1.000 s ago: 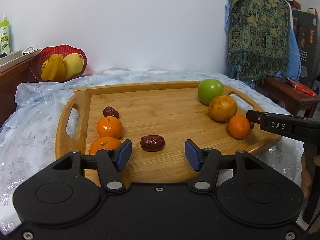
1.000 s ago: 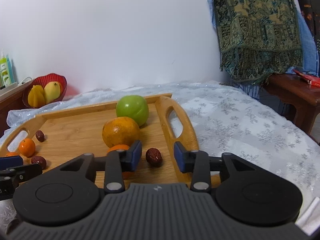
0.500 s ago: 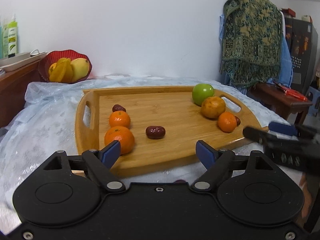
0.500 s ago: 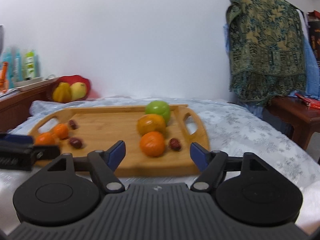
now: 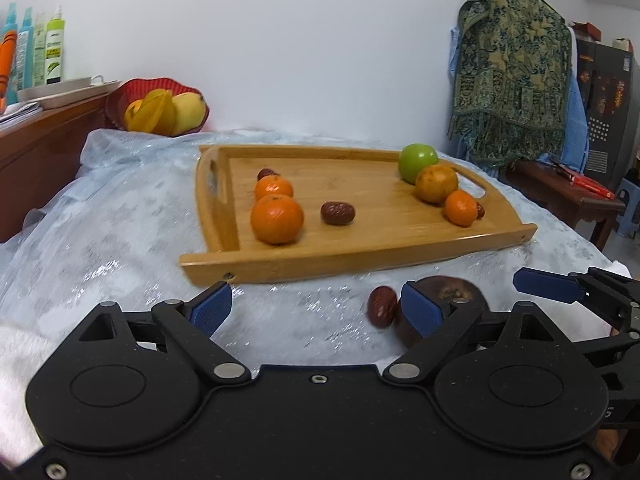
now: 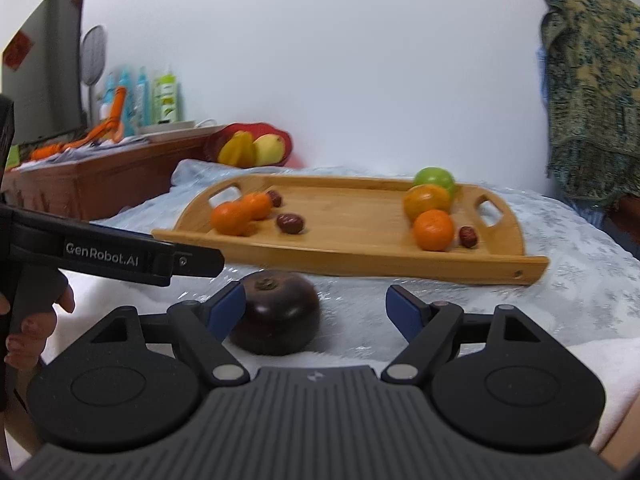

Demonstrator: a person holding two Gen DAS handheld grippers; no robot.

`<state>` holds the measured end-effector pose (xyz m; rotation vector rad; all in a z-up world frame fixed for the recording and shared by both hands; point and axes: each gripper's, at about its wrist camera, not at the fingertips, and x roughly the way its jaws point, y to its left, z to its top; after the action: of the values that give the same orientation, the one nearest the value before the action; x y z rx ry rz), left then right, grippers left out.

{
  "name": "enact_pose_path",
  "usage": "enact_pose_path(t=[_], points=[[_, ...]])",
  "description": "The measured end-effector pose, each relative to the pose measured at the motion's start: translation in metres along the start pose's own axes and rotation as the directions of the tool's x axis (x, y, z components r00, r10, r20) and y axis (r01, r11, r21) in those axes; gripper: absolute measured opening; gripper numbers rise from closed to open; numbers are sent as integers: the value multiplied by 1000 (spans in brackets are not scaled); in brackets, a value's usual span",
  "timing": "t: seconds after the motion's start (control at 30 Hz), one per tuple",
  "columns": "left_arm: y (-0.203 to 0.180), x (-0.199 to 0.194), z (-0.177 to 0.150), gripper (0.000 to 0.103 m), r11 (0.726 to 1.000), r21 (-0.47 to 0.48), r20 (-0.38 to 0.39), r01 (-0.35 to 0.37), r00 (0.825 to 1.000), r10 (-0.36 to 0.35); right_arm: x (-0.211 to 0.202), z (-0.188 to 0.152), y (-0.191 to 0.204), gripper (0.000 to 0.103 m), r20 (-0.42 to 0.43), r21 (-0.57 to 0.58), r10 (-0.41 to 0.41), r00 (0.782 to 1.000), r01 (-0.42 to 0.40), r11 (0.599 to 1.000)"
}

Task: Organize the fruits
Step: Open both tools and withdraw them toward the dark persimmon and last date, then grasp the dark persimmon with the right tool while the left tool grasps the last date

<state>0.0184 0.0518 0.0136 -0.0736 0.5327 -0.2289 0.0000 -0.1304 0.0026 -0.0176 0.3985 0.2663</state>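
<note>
Risk: both tongs, left and right, gape empty; the round dark purple fruit lies on the cloth before the wooden tray, against the right's left pad, likely rolling if nudged.

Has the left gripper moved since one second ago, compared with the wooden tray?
Yes. The left gripper has pulled back, off the wooden tray, and now hovers open over the tablecloth.

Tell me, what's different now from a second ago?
Both grippers have pulled back off the wooden tray and opened wider: the left gripper and right gripper now hover over the tablecloth, empty. That reveals a dark purple fruit and a loose red date in front of the tray. The fruits on the tray haven't moved.
</note>
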Motion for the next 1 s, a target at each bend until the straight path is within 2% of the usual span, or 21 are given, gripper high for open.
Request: enact_pose_path(t=[0.27, 0.43, 0.57, 0.8, 0.87, 1.0], points=[[3, 3, 1, 91, 1000, -18, -3, -21, 1000, 21, 13, -4, 16, 87, -26, -50, 45, 999, -46, 998], [3, 7, 1, 91, 999, -20, -14, -27, 1000, 27, 19, -4, 23, 87, -29, -60, 40, 999, -42, 997], [2, 9, 0, 91, 999, -27, -18, -28, 999, 28, 24, -4, 21, 79, -46, -46, 31, 998, -34, 998], [0, 12, -1, 91, 1000, -20, -25, -24, 999, 24, 30, -6, 20, 76, -73, -37, 22, 997, -25, 999], [-1, 13, -1, 91, 1000, -18, -27, -24, 999, 23, 31, -6, 21, 69, -76, -38, 21, 997, -23, 999], [-1, 13, -2, 91, 1000, -17, -28, -23, 999, 23, 30, -5, 20, 65, -78, -31, 29, 997, -31, 999]])
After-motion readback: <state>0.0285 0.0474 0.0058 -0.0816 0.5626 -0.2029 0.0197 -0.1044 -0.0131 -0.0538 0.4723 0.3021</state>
